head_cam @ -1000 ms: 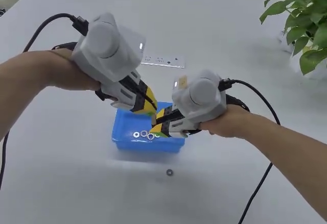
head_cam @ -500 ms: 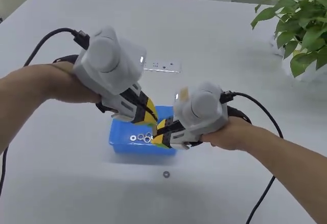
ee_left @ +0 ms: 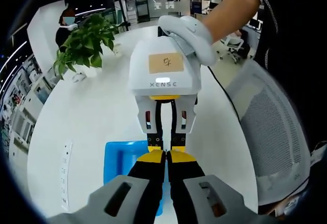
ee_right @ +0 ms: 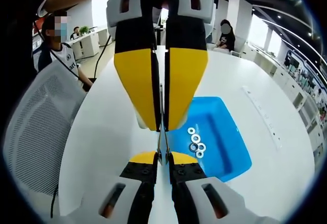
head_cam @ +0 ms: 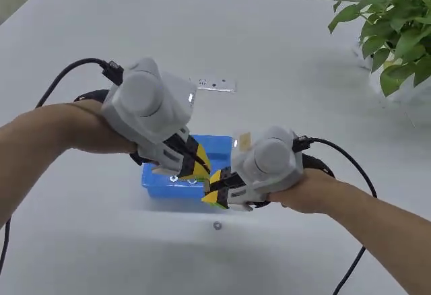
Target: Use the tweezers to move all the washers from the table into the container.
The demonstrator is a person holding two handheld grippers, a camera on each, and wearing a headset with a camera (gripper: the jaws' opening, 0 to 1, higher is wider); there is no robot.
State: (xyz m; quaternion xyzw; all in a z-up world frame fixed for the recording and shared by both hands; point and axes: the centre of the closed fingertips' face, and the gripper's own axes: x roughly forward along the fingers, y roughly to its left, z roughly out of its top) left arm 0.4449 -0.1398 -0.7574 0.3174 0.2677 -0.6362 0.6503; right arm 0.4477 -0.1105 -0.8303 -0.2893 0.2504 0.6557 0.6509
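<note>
One washer (head_cam: 217, 225) lies on the table (head_cam: 303, 73), just in front of the blue container (ee_right: 230, 150) holding the other washers (ee_right: 195, 144). The tweezers (ee_right: 161, 142) hang over the container's near edge; the left gripper (ee_right: 161, 127) and right gripper (ee_right: 159, 158) meet tip to tip, both clamped onto them; probably re-seating the grip before the last pick.

Each gripper has a rounded light-grey housing (head_cam: 145, 103), black jaw arms and yellow pads (ee_right: 135, 86): left gripper (head_cam: 200, 168), right gripper (head_cam: 214, 198). The right gripper housing carries a tan label (ee_left: 166, 63), the marking XENSE (ee_left: 163, 84) and a lit white indicator (ee_left: 163, 80). A black cable (head_cam: 64, 79) exits each housing rear.
</note>
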